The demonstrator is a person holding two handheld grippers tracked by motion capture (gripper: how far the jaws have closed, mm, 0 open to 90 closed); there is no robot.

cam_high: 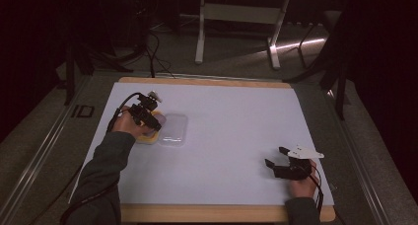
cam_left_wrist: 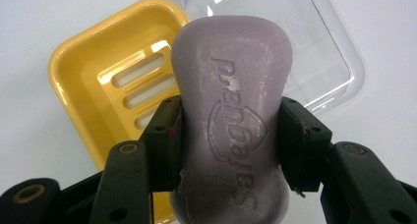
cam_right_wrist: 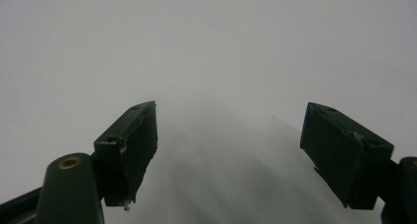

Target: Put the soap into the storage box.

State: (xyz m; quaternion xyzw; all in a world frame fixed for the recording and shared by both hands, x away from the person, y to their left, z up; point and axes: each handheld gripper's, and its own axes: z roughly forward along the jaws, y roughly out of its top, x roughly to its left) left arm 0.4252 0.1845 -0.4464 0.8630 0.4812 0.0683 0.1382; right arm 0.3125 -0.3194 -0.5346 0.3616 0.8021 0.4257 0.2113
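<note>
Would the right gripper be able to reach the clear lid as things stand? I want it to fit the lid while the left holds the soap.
Probably yes: the right gripper is open and empty, with bare white table between it and the clear lid.

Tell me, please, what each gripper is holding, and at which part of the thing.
The left gripper holds the purple soap bar, pads pressing on its two long sides near the narrower middle, above the yellow soap dish. The right gripper is open and holds nothing.
</note>
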